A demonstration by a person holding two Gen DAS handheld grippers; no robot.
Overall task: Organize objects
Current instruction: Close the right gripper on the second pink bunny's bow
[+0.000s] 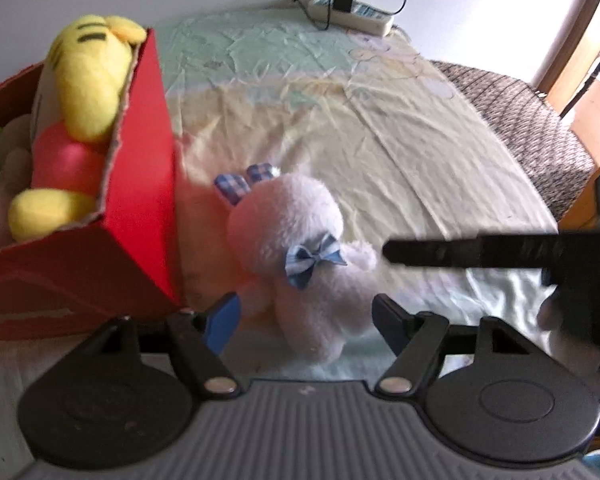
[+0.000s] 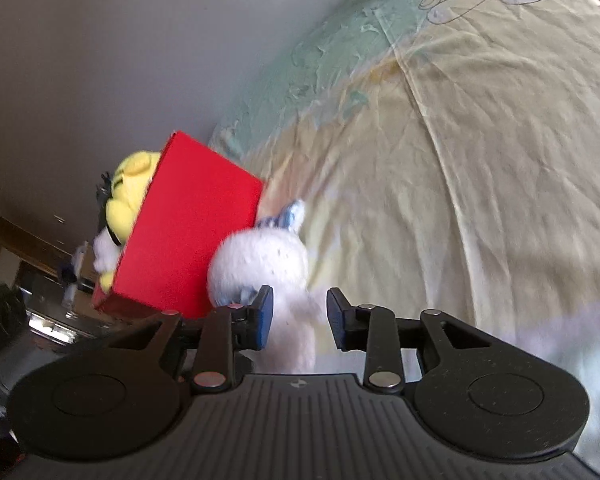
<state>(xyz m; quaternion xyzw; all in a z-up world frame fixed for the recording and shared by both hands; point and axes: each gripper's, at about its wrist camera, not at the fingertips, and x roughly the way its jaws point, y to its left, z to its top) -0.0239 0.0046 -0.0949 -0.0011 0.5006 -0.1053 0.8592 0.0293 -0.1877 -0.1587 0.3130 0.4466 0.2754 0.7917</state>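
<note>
A white plush rabbit with blue checked ears and a blue bow lies on the pale yellow bedsheet, right beside a red cardboard box. Inside the box is a yellow plush with a red shirt. My left gripper is open, and the rabbit's lower body shows between its fingers with no pad pressing on it. My right gripper is open too, with the rabbit in its gap next to the red box. In the left wrist view a right finger ends just right of the rabbit's arm.
A white power strip with a black charger and cables lies at the bed's far end by the wall. A grey patterned blanket covers the right side, with a doorway beyond it. Wooden furniture stands past the box.
</note>
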